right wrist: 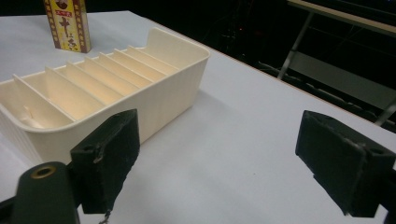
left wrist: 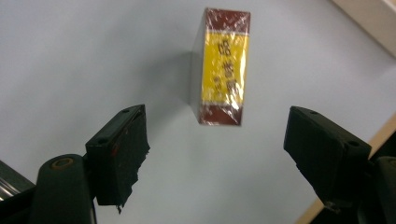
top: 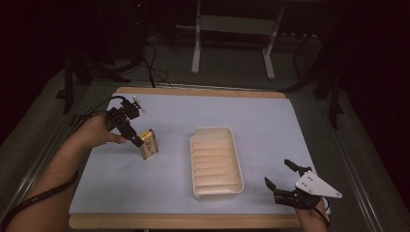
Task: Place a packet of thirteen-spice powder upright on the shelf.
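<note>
Risk we see: left claw [left wrist: 217, 144], released (pads clear of it), could tip upright box [left wrist: 223, 65] at upper centre when closing.

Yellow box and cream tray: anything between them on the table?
Nothing. In the high view, only bare blue mat separates the yellow box from the cream tray.
</note>
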`<state>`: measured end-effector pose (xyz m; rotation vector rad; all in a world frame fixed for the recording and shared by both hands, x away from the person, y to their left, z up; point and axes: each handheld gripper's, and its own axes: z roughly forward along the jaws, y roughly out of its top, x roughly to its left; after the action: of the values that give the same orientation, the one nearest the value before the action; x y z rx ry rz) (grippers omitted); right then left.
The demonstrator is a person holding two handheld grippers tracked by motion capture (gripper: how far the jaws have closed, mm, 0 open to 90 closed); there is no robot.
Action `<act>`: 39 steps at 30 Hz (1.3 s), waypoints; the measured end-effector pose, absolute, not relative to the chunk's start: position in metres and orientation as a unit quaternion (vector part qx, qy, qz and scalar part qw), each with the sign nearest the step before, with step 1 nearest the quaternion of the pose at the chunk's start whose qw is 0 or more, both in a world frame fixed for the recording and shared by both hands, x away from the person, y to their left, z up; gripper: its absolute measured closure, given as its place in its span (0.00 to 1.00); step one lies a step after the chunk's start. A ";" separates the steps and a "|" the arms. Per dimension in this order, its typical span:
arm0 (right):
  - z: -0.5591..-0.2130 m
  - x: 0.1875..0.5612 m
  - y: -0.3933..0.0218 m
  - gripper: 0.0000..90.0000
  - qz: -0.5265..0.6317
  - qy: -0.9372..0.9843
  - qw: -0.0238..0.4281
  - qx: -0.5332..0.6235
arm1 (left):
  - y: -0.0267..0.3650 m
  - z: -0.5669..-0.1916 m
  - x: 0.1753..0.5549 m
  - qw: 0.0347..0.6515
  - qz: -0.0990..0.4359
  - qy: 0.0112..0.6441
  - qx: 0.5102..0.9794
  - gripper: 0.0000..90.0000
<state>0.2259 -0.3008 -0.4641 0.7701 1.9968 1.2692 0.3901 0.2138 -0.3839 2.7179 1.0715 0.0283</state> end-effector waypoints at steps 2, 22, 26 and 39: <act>-0.464 0.226 -0.301 0.15 0.482 0.761 0.320 0.294 | 0.214 -0.386 0.393 0.113 0.008 0.364 0.924 0.33; -0.466 0.227 -0.302 0.16 0.482 0.764 0.310 0.297 | 0.200 -0.403 0.407 0.080 -0.007 0.351 0.933 0.56; -0.466 0.227 -0.302 0.16 0.482 0.764 0.310 0.297 | 0.200 -0.406 0.406 0.073 -0.015 0.343 0.937 0.63; -0.467 0.228 -0.302 0.16 0.479 0.766 0.309 0.296 | 0.200 -0.401 0.403 0.076 -0.006 0.322 0.944 0.75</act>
<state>0.2278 -0.3021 -0.4665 0.7832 2.0248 1.2645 0.4030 0.2001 -0.4009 2.8296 0.9644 -0.0165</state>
